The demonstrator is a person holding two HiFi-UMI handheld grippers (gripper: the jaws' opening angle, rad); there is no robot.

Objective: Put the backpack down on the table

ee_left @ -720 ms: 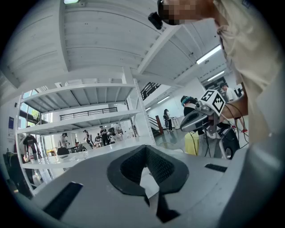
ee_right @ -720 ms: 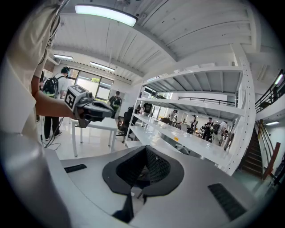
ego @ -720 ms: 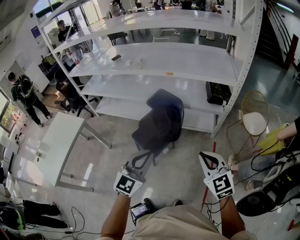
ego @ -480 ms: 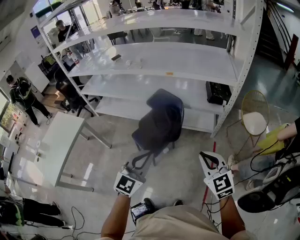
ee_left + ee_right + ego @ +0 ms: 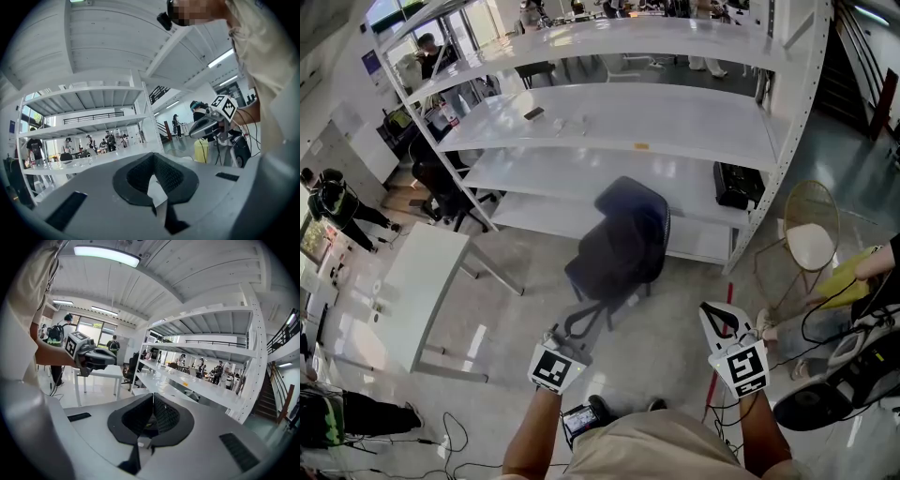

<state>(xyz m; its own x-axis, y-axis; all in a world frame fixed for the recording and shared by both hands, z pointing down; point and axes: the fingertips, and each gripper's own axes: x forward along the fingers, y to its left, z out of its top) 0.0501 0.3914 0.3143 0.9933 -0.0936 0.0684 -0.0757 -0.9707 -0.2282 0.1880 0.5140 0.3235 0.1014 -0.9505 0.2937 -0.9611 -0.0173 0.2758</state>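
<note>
In an open workshop with white shelving (image 5: 675, 122), the dark backpack (image 5: 623, 244) stands on the floor against the lowest shelf, well apart from the white counter (image 5: 412, 281), and with the left gripper (image 5: 555, 336) and right gripper (image 5: 709, 314) both closed on nothing, pickup and placing are not yet done.

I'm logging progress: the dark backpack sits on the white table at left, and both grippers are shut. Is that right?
Not quite. The head view shows the backpack standing in front of the shelving unit, apart from the white table, not on it. The left gripper and the right gripper are indeed both shut.
</note>
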